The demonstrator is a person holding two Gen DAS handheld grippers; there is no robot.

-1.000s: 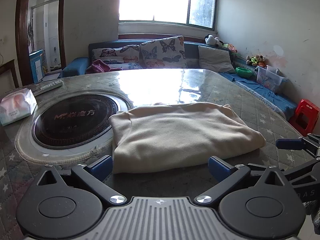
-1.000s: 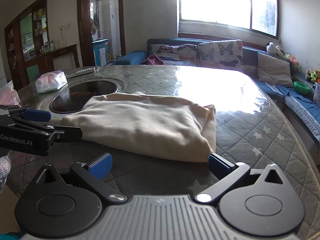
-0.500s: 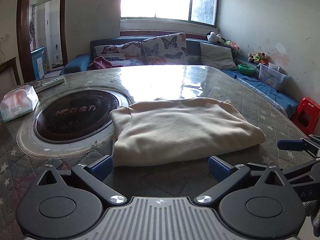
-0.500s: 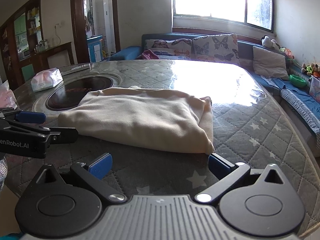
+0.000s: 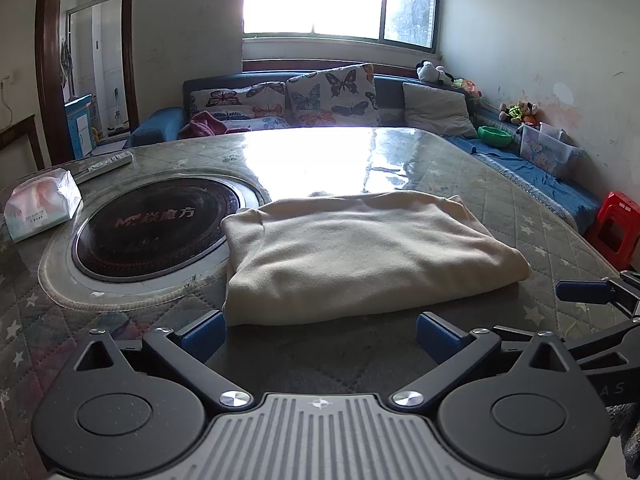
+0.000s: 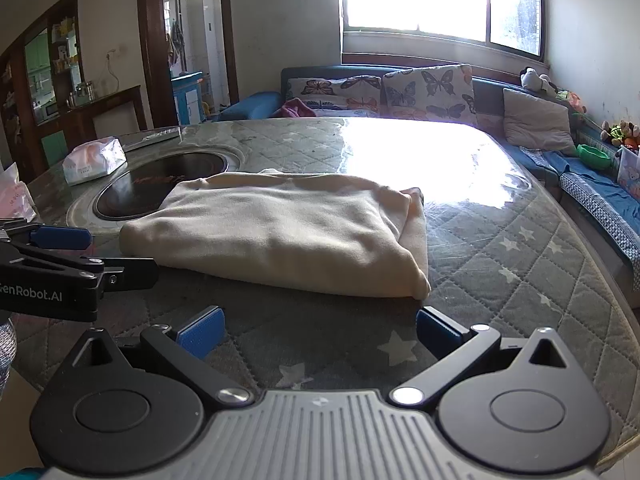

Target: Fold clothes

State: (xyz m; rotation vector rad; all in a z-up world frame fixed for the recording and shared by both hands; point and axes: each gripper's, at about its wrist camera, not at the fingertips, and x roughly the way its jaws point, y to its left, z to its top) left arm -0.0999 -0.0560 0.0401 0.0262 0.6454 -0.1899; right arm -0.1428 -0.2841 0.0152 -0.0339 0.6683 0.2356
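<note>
— Nearest first: how do the tools stand?
— The left gripper (image 5: 320, 330) and the right gripper (image 6: 320, 326) both have their jaws spread wide, nothing between them, hovering over the quilted table (image 6: 540, 280).

— And the garment?
— The folded cream garment (image 5: 360, 256) lies flat on the table just beyond both sets of fingertips, apart from them.

— Farther out?
— Its far left corner overlaps the round cooktop (image 5: 156, 224); a tissue pack (image 5: 42, 206) sits beyond, then the sofa (image 5: 312, 98).
</note>
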